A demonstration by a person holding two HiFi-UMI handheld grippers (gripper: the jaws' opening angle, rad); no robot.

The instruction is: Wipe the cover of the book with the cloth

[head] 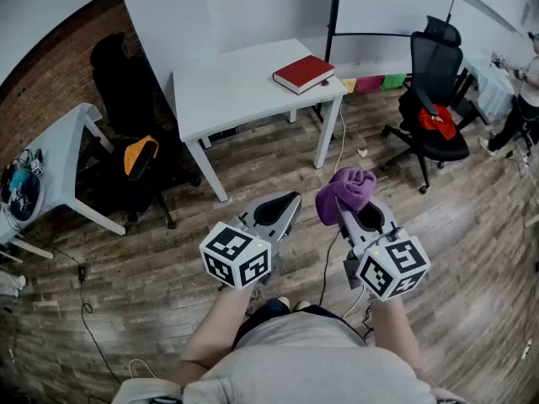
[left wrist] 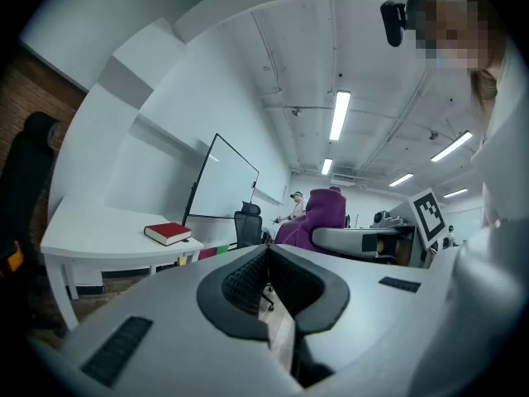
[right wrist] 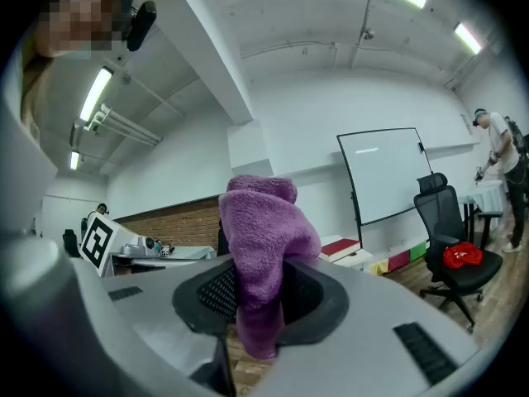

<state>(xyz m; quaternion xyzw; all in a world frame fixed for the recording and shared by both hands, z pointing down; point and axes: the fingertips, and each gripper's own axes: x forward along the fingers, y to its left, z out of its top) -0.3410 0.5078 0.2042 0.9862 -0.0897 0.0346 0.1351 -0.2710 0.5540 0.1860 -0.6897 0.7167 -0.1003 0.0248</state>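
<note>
A red book (head: 303, 73) lies flat near the right corner of a white table (head: 244, 87); it also shows small in the left gripper view as the red book (left wrist: 168, 233) and in the right gripper view as the red book (right wrist: 340, 248). My right gripper (head: 341, 206) is shut on a purple cloth (head: 345, 191), which bunches up above the jaws as the purple cloth (right wrist: 263, 246). My left gripper (head: 291, 200) is shut with nothing in it. Both grippers hang over the wooden floor, well short of the table.
A black office chair (head: 434, 99) with a red item on its seat stands at the right. Another black chair (head: 130, 116) with an orange cushion stands left of the table, beside a second white table (head: 63, 154). A whiteboard (head: 396, 7) stands behind. A person (right wrist: 500, 160) stands far right.
</note>
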